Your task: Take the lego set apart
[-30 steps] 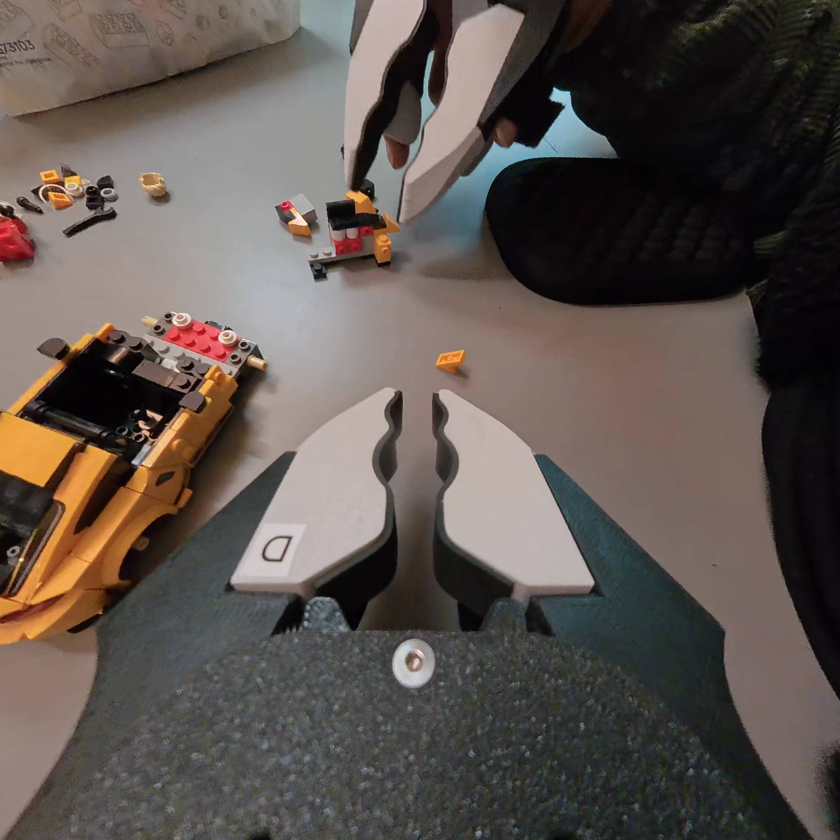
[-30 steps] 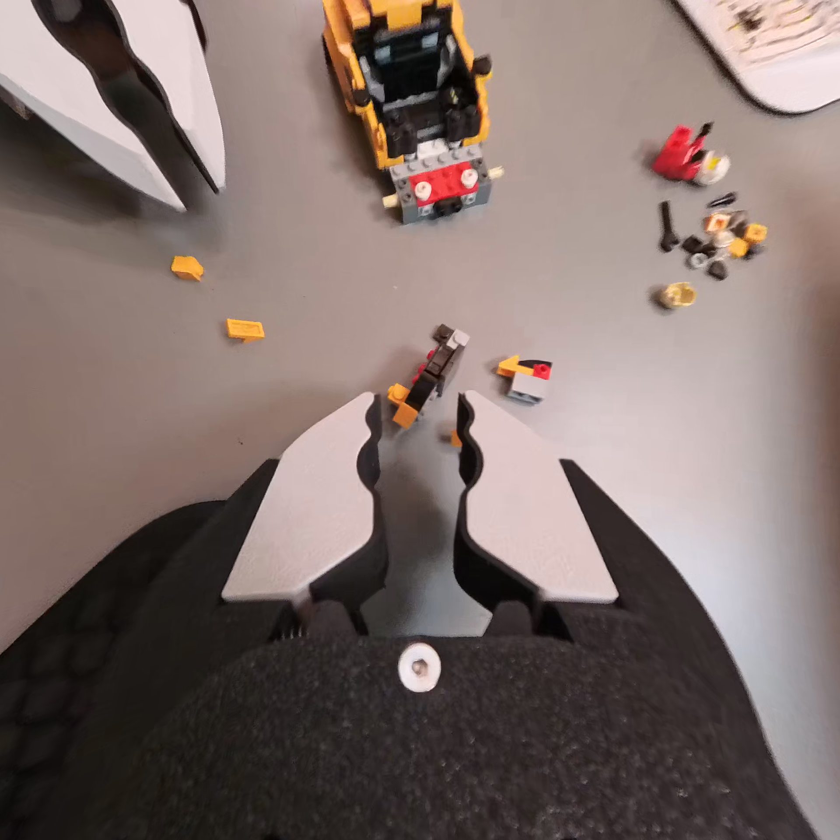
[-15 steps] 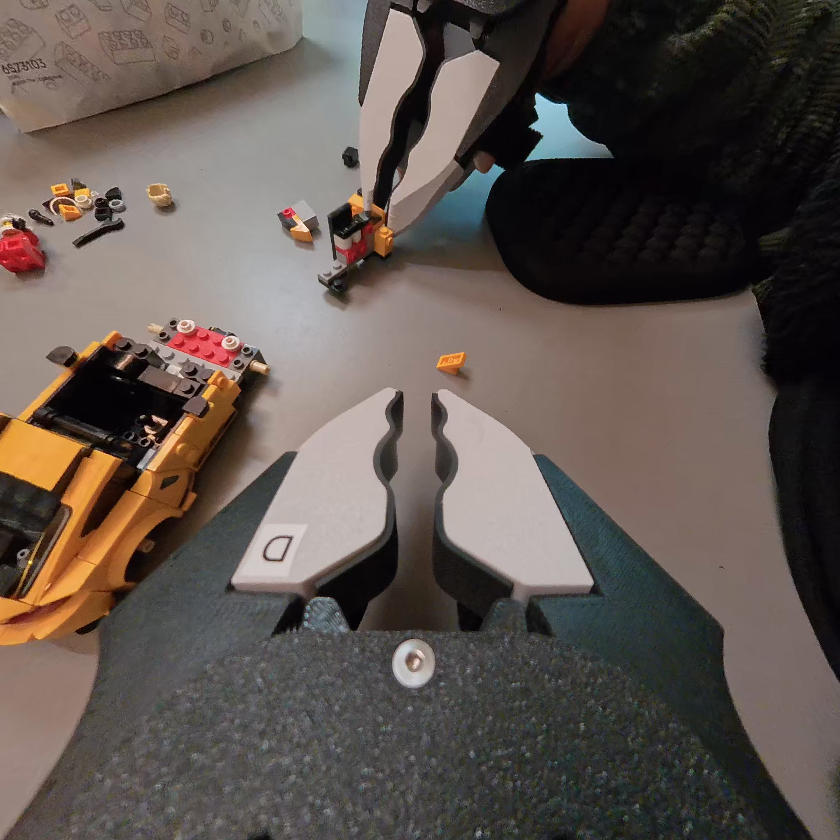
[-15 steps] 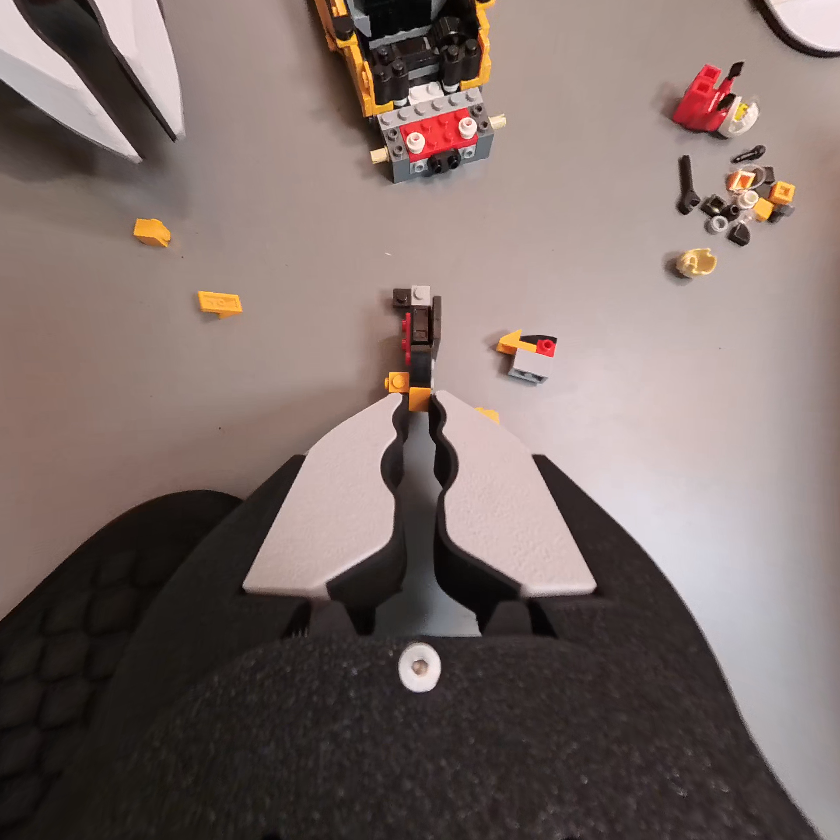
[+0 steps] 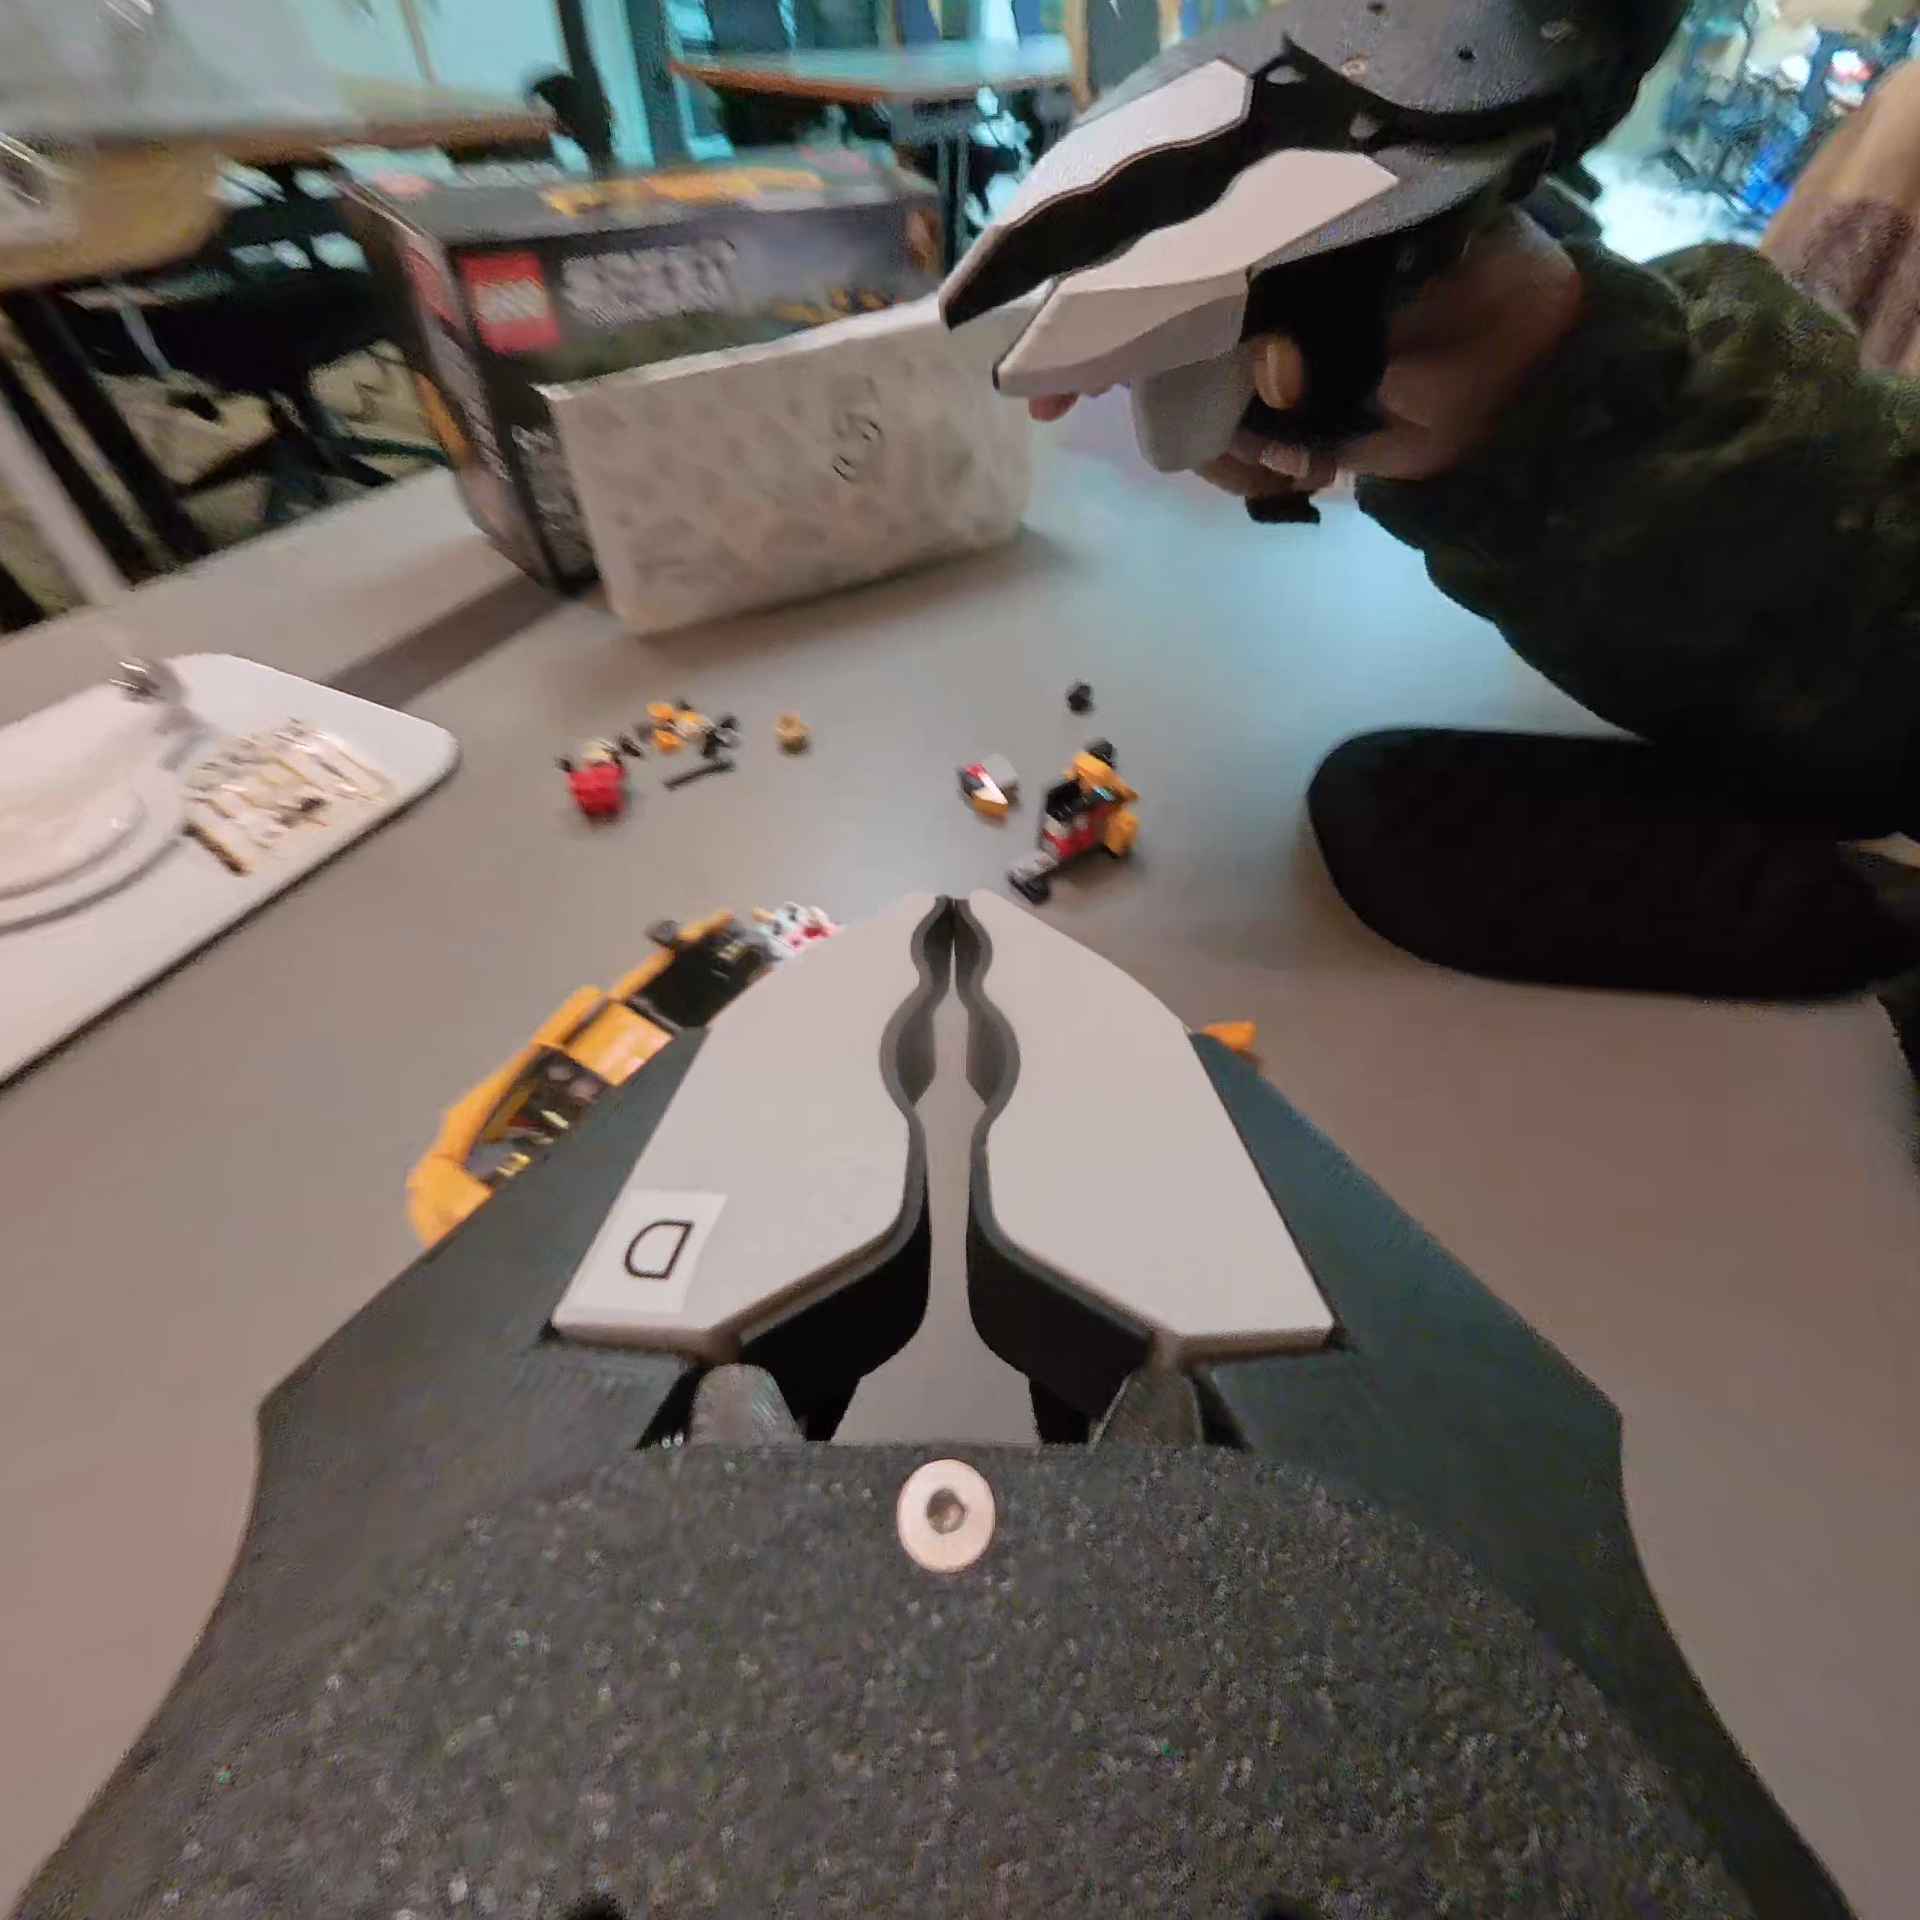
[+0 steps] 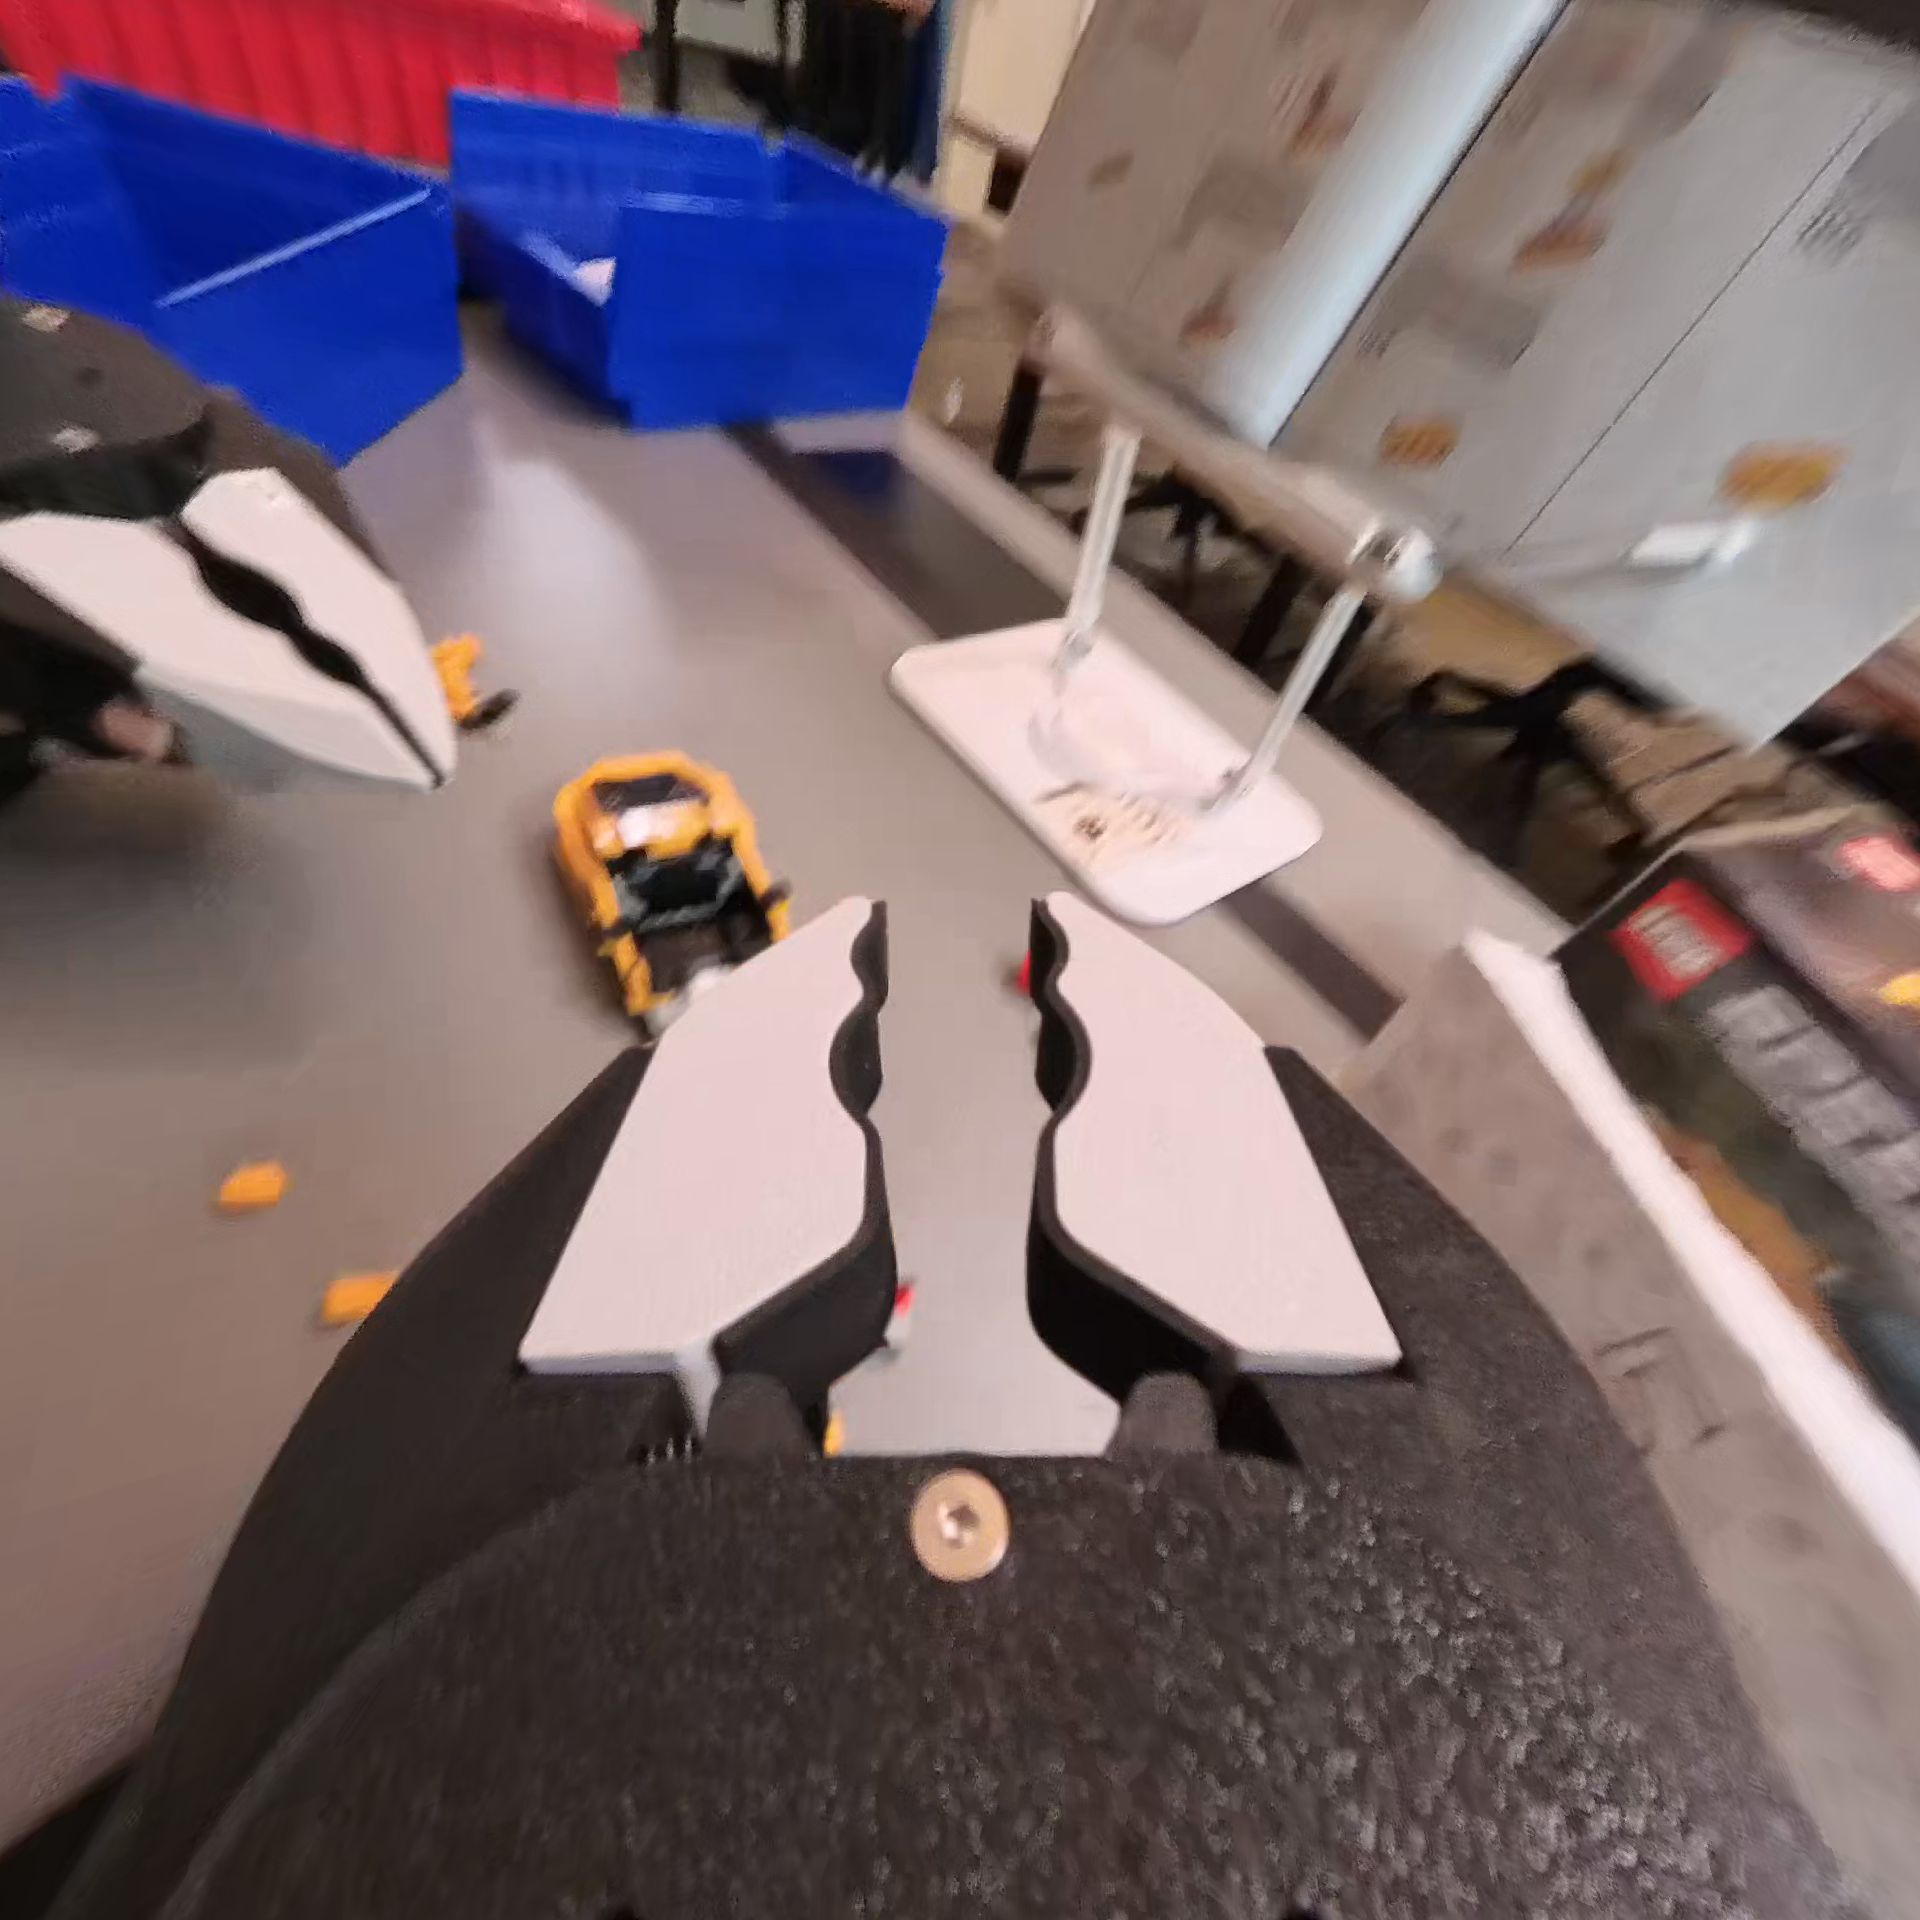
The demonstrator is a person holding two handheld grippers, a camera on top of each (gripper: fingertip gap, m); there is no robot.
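Note:
The yellow lego car lies on the grey table, partly hidden behind my left gripper, which is shut and empty above it. The car also shows in the right wrist view. A small black, red and orange sub-assembly lies on the table beyond, with a small grey and orange piece beside it. My right gripper is open and empty, held high above the table; it shows in the left wrist view at top right. The left gripper shows at left in the right wrist view.
Loose small parts and a red piece lie at the back left. A white tray is at left, the lego box and a white bag behind. Orange bits lie on the table. Blue bins stand far off. A person's leg rests at right. The grippers' ends are close to 15 cm from one another. Both grippers' tips are roughly 20 cm from the red piece.
My right gripper opened, let go of the sub-assembly and rose well above the table. My left gripper closed fully and tilted up over the car.

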